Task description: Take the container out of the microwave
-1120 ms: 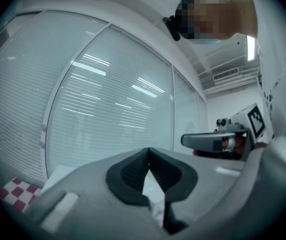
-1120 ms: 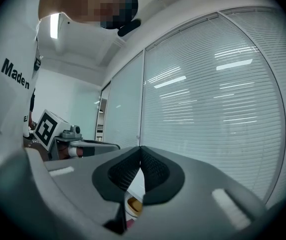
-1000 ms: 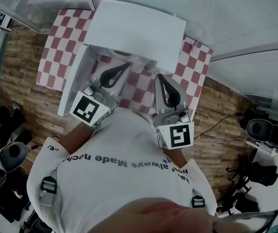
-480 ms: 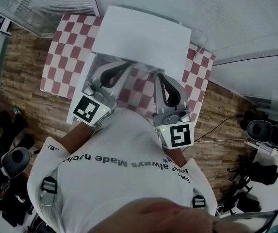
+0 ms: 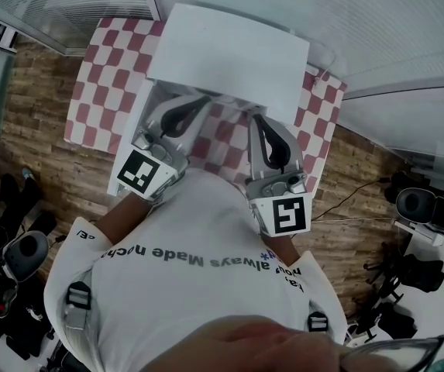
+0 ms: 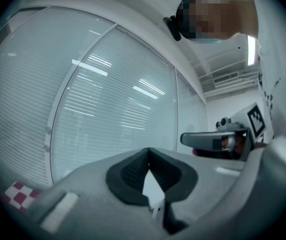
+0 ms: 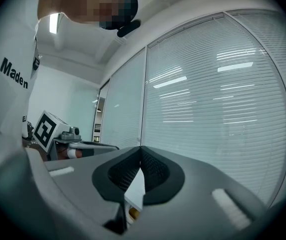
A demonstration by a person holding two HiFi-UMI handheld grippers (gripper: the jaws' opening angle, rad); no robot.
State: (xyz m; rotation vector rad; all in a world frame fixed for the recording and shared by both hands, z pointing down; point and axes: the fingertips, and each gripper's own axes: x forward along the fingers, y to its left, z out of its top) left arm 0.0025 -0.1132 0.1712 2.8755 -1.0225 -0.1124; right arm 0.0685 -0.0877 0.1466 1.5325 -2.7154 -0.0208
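Both tools hover mid-frame at the mouth of the microwave (image 5: 229, 49), over the checked table (image 5: 98, 91). Left gripper (image 5: 204, 101): jaws pinched tight, nothing between them. Right gripper (image 5: 254, 119): same, closed and empty. The container is out of sight, presumably inside under that white top. Probably light, stiff, maybe slick, so best taken by the rim.

White microwave (image 5: 229, 53) at twelve o'clock, red-and-white checked cloth (image 5: 98, 84) under it, brown plank floor (image 5: 36, 138) all round. Left gripper (image 5: 203, 101) and right gripper (image 5: 255, 120) are grey with black ribbed pads (image 6: 128, 174); marker cubes (image 5: 141, 173) black-on-white. Shirt (image 5: 191, 301) is white with dark lettering.
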